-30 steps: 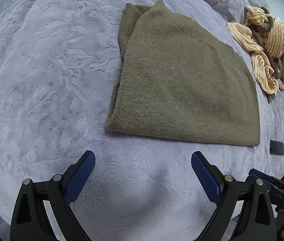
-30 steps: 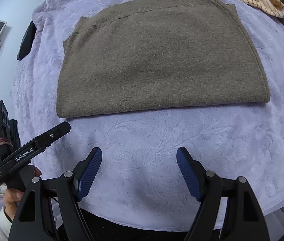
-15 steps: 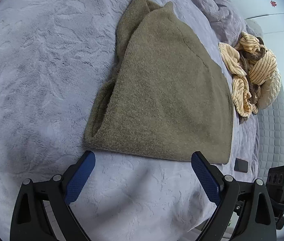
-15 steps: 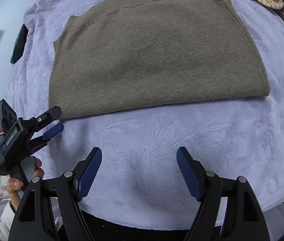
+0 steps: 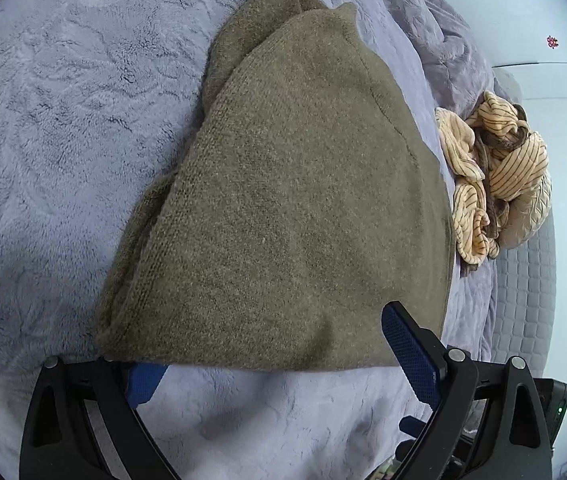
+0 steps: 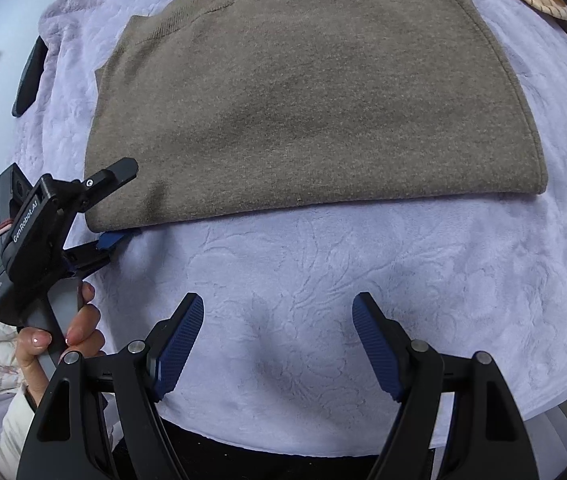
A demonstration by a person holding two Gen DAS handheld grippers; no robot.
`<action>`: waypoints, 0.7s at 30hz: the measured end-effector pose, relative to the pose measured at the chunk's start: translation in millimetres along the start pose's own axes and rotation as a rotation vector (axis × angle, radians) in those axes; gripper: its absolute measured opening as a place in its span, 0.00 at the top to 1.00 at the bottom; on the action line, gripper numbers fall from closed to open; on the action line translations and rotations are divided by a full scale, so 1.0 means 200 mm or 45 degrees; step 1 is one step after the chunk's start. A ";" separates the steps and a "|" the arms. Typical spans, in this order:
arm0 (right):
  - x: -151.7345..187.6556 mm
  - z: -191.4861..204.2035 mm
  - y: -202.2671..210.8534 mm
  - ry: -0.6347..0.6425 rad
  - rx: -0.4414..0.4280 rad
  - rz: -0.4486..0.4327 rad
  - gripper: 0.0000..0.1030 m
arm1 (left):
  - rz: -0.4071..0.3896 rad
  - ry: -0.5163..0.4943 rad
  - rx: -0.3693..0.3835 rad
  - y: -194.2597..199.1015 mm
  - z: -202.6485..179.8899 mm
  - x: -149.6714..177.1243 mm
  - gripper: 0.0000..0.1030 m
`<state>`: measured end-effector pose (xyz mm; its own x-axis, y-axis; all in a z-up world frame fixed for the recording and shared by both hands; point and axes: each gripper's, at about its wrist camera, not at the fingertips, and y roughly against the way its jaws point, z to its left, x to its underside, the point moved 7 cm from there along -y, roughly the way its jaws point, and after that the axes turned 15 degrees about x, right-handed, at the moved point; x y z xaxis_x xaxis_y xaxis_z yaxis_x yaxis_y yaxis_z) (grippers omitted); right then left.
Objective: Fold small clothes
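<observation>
A soft purple blanket (image 6: pixel 323 280) covers the bed. At eight o'clock the left gripper (image 6: pixel 117 204) has wide jaws around the sweater (image 6: pixel 303 112) corner, not squeezing, ready to lift it. At six o'clock the right gripper (image 6: pixel 279 336) waits, wide and empty.

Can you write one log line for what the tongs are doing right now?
left tongs: open, straddling near corner of folded olive-brown knitted sweater | right tongs: open, empty, above lavender embossed blanket | fold: not yet started
</observation>
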<state>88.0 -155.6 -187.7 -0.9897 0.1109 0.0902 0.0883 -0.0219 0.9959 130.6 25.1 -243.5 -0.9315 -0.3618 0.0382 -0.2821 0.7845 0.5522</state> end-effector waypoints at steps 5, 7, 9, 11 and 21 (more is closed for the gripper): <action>0.00 0.00 -0.01 0.006 0.002 0.009 0.22 | -0.014 -0.012 -0.024 0.00 -0.02 -0.01 0.06; 0.00 0.01 -0.01 0.010 0.001 0.009 0.22 | -0.013 -0.092 -0.072 0.01 -0.07 0.00 0.06; 0.00 0.02 -0.01 0.015 -0.002 0.011 0.22 | -0.016 -0.180 -0.109 0.02 -0.12 0.01 0.06; -0.01 0.03 -0.01 0.019 -0.001 0.008 0.22 | -0.032 -0.246 -0.129 0.02 -0.16 0.02 0.06; -0.03 0.01 0.00 0.012 0.018 -0.005 0.22 | -0.051 -0.256 -0.091 -0.02 -0.18 -0.07 0.06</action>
<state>93.6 -155.2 -188.8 -0.9911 0.1014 0.0860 0.0857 -0.0074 0.9963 152.4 9.1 -216.0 -0.9489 -0.2787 -0.1480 -0.3096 0.7311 0.6080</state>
